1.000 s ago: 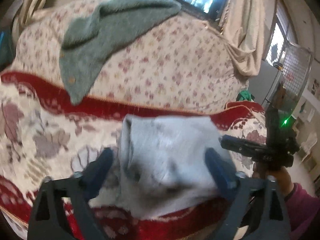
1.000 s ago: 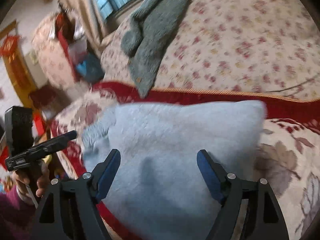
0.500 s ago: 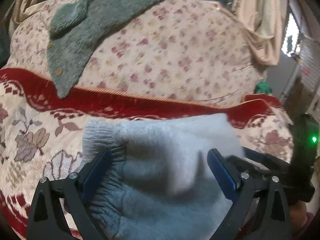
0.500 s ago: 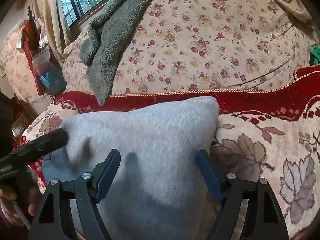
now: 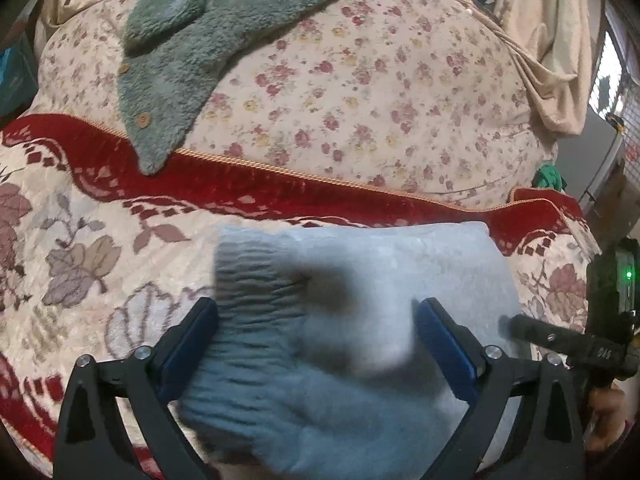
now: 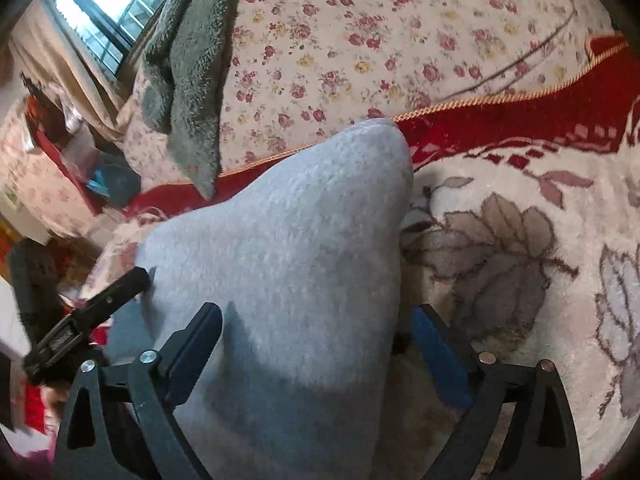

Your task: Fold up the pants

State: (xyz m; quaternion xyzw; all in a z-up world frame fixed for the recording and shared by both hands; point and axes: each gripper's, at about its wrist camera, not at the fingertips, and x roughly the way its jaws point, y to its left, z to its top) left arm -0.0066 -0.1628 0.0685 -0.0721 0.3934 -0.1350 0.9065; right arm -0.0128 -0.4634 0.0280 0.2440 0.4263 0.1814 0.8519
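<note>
The grey pants lie in a folded bundle on the sofa seat, ribbed waistband toward the left. My left gripper straddles the bundle with its jaws wide and the cloth loose between them. In the right wrist view the pants run up to a rounded corner. My right gripper is over them with its jaws opening, cloth between the pads but not pinched. Each view shows a finger of the other gripper beside the bundle: the right gripper's finger and the left gripper's finger.
The seat has a cream leaf-patterned cover with a red border. Behind it rises the floral backrest, with a green fleece garment draped over it. Curtains and a window are at the back. A person's hand shows at the lower right.
Both grippers have sunk closer to the pants, which now fill more of each view. The right gripper's jaws have spread wider and its view has rolled. The left jaws stay equally wide.
</note>
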